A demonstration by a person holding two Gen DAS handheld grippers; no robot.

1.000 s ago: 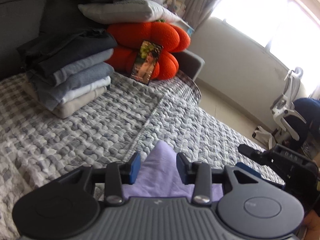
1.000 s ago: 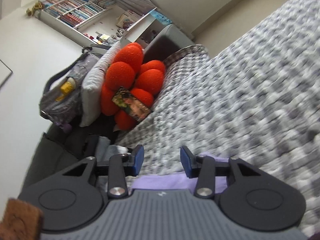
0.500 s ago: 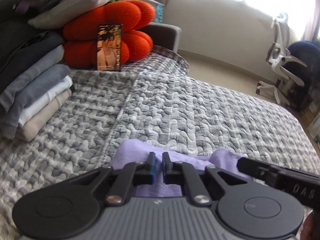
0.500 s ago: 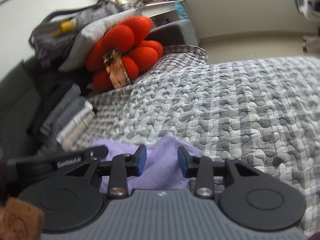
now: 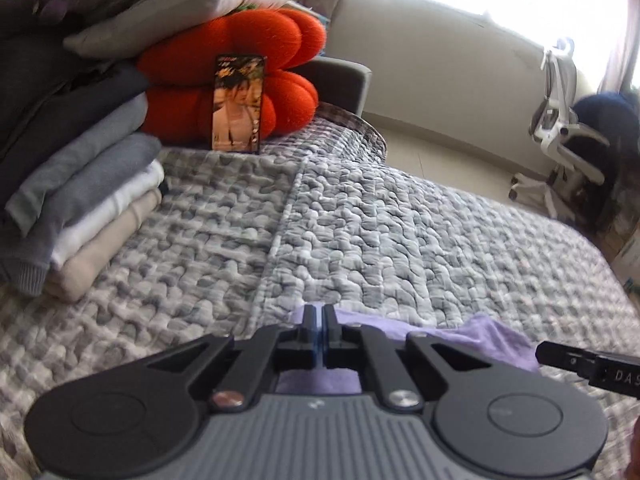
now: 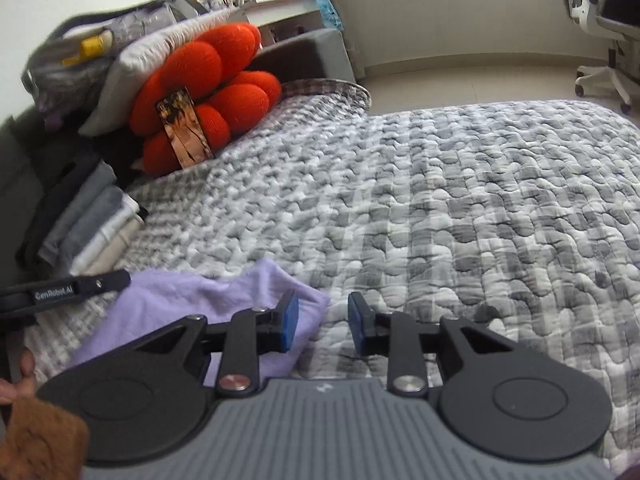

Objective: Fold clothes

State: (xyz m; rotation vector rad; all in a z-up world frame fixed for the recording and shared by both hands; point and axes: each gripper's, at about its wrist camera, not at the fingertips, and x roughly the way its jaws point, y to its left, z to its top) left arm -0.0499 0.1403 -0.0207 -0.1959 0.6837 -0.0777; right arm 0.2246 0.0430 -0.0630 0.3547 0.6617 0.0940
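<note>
A lilac garment (image 5: 492, 334) lies crumpled at the near edge of the grey quilted bed (image 5: 400, 232). My left gripper (image 5: 319, 314) is shut, its pads pinching the garment's far edge, with lilac cloth showing past the tips and under the fingers. In the right wrist view the same garment (image 6: 192, 300) spreads to the left. My right gripper (image 6: 322, 308) is closing; the garment's right corner lies by the left pad, and the pads are not pressing on it. Each gripper's finger shows in the other's view, the right gripper's finger (image 5: 588, 364) and the left gripper's finger (image 6: 64, 288).
A stack of folded clothes (image 5: 80, 200) sits at the left on the quilt. Behind it are a red flower cushion (image 5: 240, 48), a propped picture card (image 5: 239, 104) and a grey pillow (image 5: 168, 8). An office chair (image 5: 560, 120) stands on the floor beyond. A hand (image 6: 16, 380) shows at lower left.
My left jaws closed onto the lilac cloth that lay between them. The right jaws narrowed. Both views rolled toward level and dipped closer to the bed.
</note>
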